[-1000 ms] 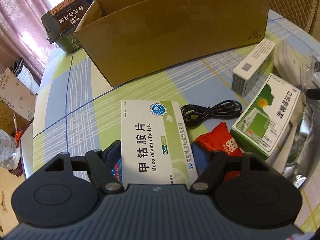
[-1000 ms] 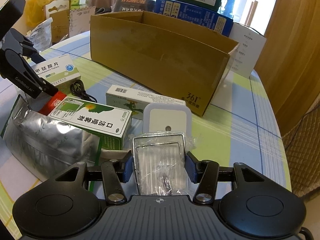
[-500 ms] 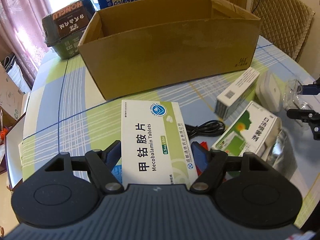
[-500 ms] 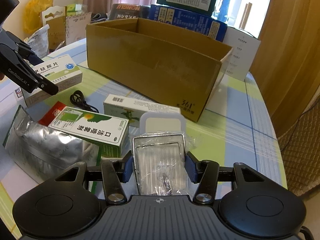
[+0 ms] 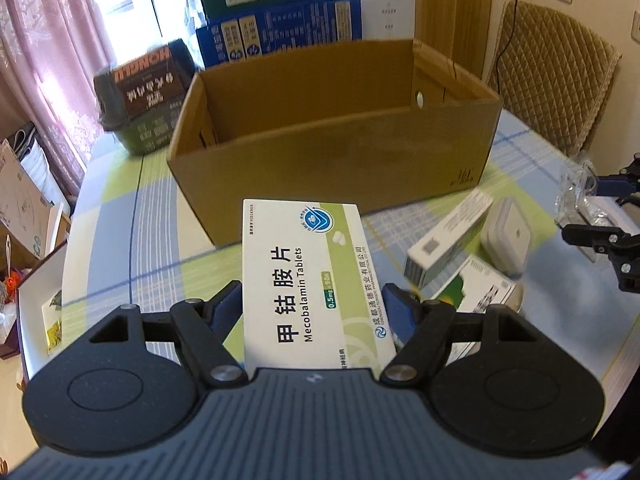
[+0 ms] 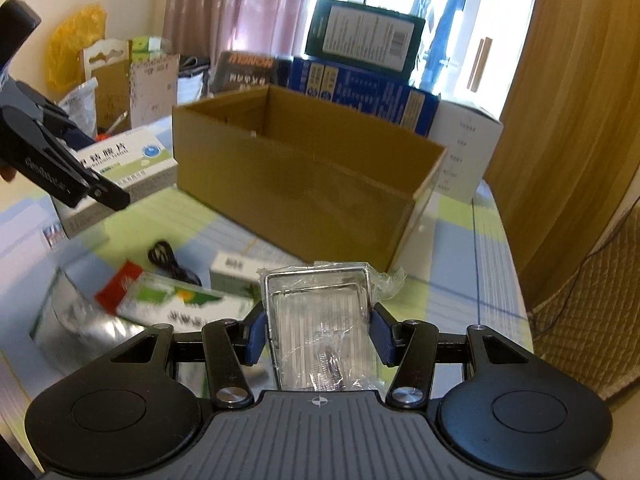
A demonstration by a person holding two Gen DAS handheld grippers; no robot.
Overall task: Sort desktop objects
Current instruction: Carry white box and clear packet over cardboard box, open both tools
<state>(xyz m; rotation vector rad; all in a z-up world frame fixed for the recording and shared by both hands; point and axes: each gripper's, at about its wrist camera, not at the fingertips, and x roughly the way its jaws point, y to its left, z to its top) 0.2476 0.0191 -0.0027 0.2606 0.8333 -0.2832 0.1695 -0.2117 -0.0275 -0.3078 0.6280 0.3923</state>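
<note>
A: What does the left gripper point(image 5: 314, 312) have?

B: Its two blue pads pinch the long sides of the Mecobalamin tablet box point(image 5: 310, 280), a white and green carton. The carton is lifted off the table, just in front of the near wall of the open cardboard box point(image 5: 332, 160), its printed face up.

A: And the right gripper point(image 6: 318, 330)?

B: Its pads press on both sides of a clear plastic case point(image 6: 318, 320) in crinkled wrap, holding it in the air in front of the cardboard box's right corner. What is inside the case is too blurred to tell.

A: What lies on the table?

B: In front of the cardboard box, on the checked tablecloth point(image 5: 112, 240): a long white carton point(image 5: 448, 240) near the box's right front corner, with a white square device point(image 5: 506, 236) just beside it. Nearer the camera than those lies a green and white spray box point(image 6: 180, 306), resting partly on a silver foil pouch point(image 6: 72, 324). A red packet point(image 6: 118, 286) and a coiled black cable point(image 6: 170, 262) sit beside the spray box, on the side towards the cardboard box.

A: Behind the cardboard box?

B: Stacked blue cartons point(image 5: 280, 28) with a dark green carton point(image 6: 362, 38) on top, and a dark brown carton point(image 5: 148, 80) past its left end.
</note>
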